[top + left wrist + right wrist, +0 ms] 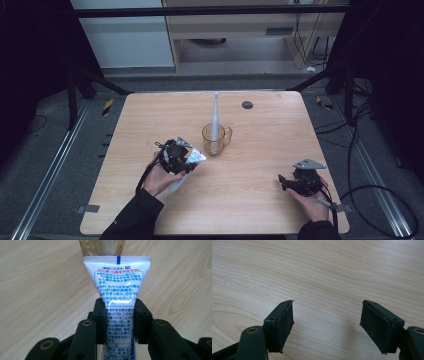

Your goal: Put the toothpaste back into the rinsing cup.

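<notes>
A white and blue toothpaste tube (pixel 117 282) with printed text sits between the jaws of my left gripper (pixel 118 315), which is shut on it. In the high view the left gripper (pixel 186 161) holds the tube (pixel 192 160) just left of a clear amber cup (pixel 216 140) with a handle. A long white toothbrush (pixel 215 112) stands in that cup and leans toward the far side. The cup's base (pixel 102 246) shows just beyond the tube's crimped end. My right gripper (pixel 286 181) rests near the table's right front, and its jaws (pixel 327 322) stand open over bare wood.
The wooden table (pixel 260 150) has a small black round disc (pixel 247 105) near its far edge. Cables lie on the floor to the right of the table. Dark frame legs stand at both far corners.
</notes>
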{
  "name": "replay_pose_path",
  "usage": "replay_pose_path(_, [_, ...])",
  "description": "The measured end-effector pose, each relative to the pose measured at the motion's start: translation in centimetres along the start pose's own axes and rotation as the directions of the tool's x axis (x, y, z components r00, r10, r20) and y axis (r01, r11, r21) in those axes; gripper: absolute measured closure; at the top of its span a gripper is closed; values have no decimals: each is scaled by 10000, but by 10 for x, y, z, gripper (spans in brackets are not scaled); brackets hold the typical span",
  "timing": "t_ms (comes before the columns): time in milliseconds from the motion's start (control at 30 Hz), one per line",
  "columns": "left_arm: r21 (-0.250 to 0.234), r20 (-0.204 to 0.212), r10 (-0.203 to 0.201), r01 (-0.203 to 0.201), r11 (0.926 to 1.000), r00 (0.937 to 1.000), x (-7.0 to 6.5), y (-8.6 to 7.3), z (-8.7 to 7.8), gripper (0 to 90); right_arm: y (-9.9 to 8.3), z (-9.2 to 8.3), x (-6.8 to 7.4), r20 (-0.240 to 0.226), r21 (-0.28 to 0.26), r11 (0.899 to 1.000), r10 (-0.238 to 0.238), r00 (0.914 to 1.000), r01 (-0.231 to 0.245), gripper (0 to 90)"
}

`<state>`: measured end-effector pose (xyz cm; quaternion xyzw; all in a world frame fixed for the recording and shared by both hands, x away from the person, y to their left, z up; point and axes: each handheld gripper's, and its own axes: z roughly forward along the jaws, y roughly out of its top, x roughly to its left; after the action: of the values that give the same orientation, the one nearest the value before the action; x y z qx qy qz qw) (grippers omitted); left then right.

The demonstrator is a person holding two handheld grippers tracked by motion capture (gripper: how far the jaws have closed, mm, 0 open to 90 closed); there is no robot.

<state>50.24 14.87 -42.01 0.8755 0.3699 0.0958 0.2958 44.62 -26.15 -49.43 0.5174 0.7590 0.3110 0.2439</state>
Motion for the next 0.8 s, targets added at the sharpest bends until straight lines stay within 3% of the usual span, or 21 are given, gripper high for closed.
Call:
replay_pose_path(233, [-1192, -304, -167, 130, 9928, 9994, 1, 3, -29, 682, 0, 0, 0, -9, -23, 10000, -19, 10000, 19, 264])
replay_pose_path(567, [-2781, -904, -453, 185, 9604, 9949, 2, 9, -46, 682, 1, 2, 2, -56, -53, 10000, -31, 10000, 30, 260])
replay_pose_path(800, [-3254, -1042, -545, 177, 9454, 9931, 4, 20, -49, 683, 1, 0, 3, -78, -192, 9998, 42, 10000, -44, 256])
